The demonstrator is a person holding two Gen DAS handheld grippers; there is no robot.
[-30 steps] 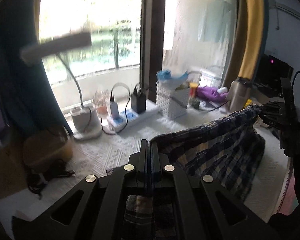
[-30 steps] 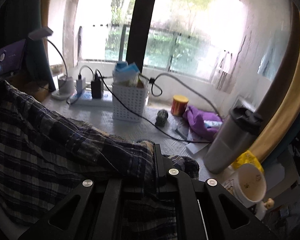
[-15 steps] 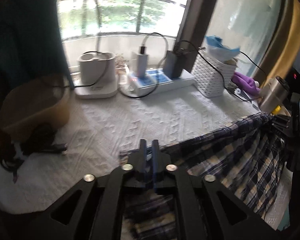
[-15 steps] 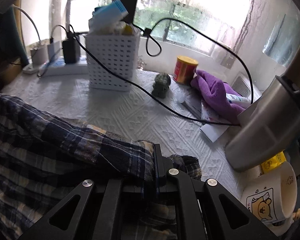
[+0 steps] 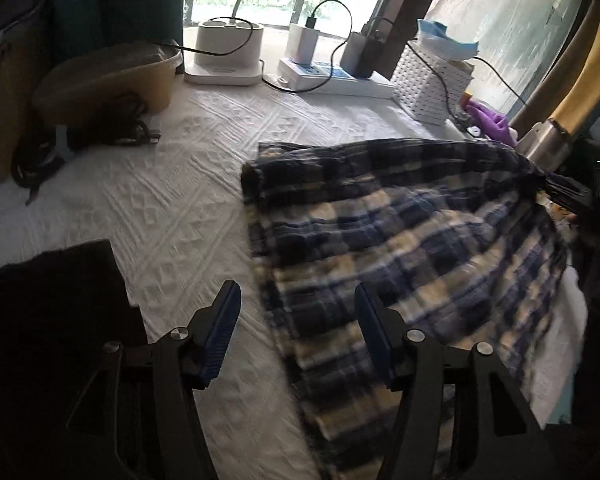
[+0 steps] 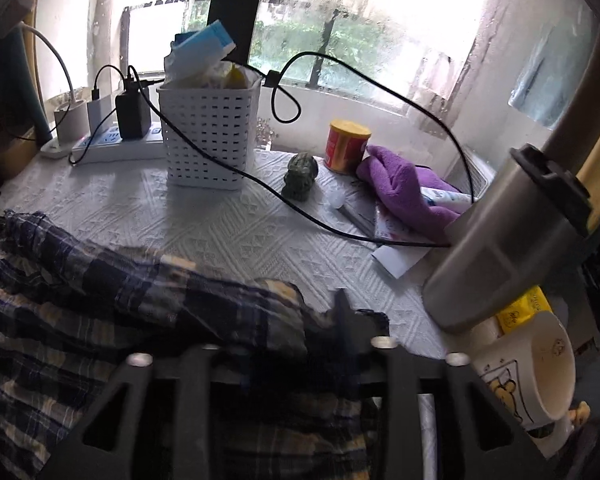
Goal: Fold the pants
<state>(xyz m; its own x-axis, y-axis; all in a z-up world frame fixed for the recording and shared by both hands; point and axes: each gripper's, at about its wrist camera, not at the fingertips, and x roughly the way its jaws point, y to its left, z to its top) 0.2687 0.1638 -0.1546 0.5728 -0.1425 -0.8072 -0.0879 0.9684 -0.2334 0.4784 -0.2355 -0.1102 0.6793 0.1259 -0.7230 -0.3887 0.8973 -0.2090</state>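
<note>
Pants [image 5: 400,240] lie folded on the white tabletop [image 5: 172,200]; the left gripper [image 5: 296,312] and right gripper [image 6: 268,332] have just opened, jaws apart, pressing nothing.

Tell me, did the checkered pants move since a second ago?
Yes. The checkered pants came down onto the white tablecloth, below the white basket; the left hand-held gripper has just been opening, letting them go.
</note>
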